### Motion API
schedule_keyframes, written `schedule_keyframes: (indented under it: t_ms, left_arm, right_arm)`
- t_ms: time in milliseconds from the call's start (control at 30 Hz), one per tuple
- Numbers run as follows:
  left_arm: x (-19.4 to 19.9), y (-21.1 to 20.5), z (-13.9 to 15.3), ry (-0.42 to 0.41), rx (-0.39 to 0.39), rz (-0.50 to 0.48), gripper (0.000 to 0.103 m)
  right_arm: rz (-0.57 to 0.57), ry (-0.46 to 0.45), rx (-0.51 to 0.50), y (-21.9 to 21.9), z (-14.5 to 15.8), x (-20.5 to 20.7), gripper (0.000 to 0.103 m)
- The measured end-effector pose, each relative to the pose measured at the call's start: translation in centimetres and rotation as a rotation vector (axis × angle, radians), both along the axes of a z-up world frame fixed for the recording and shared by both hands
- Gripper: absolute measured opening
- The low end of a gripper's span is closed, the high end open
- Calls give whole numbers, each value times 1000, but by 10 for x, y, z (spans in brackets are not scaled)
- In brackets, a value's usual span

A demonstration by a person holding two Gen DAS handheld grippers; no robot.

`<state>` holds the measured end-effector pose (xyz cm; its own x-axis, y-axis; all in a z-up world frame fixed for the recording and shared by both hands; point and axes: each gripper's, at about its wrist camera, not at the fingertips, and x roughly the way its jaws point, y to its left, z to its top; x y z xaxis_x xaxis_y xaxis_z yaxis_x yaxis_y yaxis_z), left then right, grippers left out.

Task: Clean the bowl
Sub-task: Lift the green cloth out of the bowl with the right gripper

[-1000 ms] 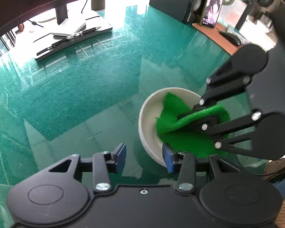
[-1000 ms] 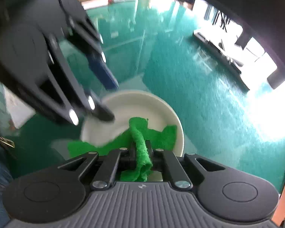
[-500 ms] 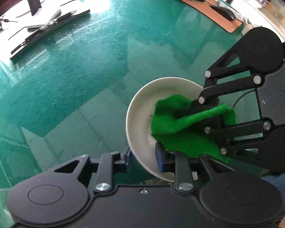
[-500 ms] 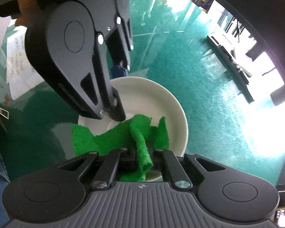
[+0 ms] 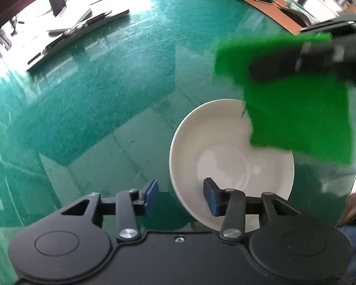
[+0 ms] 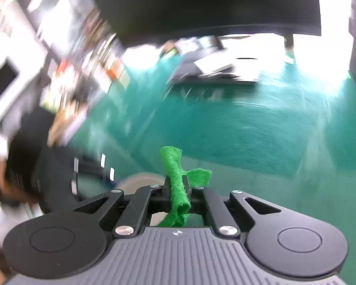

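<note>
The white bowl [image 5: 230, 161] sits on the green glass worktop [image 5: 102, 99], at about 3 o'clock of centre in the left wrist view. The left claw [image 5: 181, 196] is spread wide, straddling the bowl's near rim: one blue pad [image 5: 211, 199] is inside the bowl, the other [image 5: 152, 193] outside on the 9 o'clock side, neither clearly pressing the wall. The bowl's inside looks bare and glossy.

The right claw [image 6: 176, 188] is clamped tight on a bunched green cloth [image 6: 175, 178]. In the left view that cloth [image 5: 296, 109] hangs blurred above the bowl's 1 o'clock edge, clear of the bowl.

By my reading, the wiping step is at or near its end, with the cloth lifted out. The next move probably calls for setting the cloth down on the worktop away from the bowl, or bringing it back in for another pass; the left claw should either close on the rim or draw off without tipping the bowl.
</note>
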<state>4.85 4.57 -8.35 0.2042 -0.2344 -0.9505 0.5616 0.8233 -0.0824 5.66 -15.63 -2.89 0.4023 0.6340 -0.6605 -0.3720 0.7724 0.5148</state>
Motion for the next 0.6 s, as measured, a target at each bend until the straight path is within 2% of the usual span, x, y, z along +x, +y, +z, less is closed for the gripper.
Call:
schedule_keyframes:
  t_ms: [133, 167, 200, 233, 400, 533, 600]
  left_arm:
    - [-3, -8, 1, -31, 25, 25, 46]
    - [-3, -10, -1, -40, 41, 43, 61]
    - [-4, -12, -3, -49, 57, 59, 83]
    - [-6, -12, -3, -46, 59, 60, 89]
    - [-16, -17, -7, 3, 22, 123, 85]
    - [-16, -18, -7, 16, 32, 164, 87]
    - [-16, -18, -6, 24, 42, 193, 88]
  right_arm:
    - [-161, 149, 194, -22, -38, 7, 6]
    - [-190, 183, 223, -24, -49, 8, 6]
    - [-209, 211, 250, -26, -57, 8, 6]
    - [-229, 239, 276, -28, -65, 9, 6]
    - [-306, 322, 387, -37, -96, -1, 6]
    - [-291, 336, 507, -45, -103, -13, 8]
    - [-270, 324, 529, -49, -102, -20, 8]
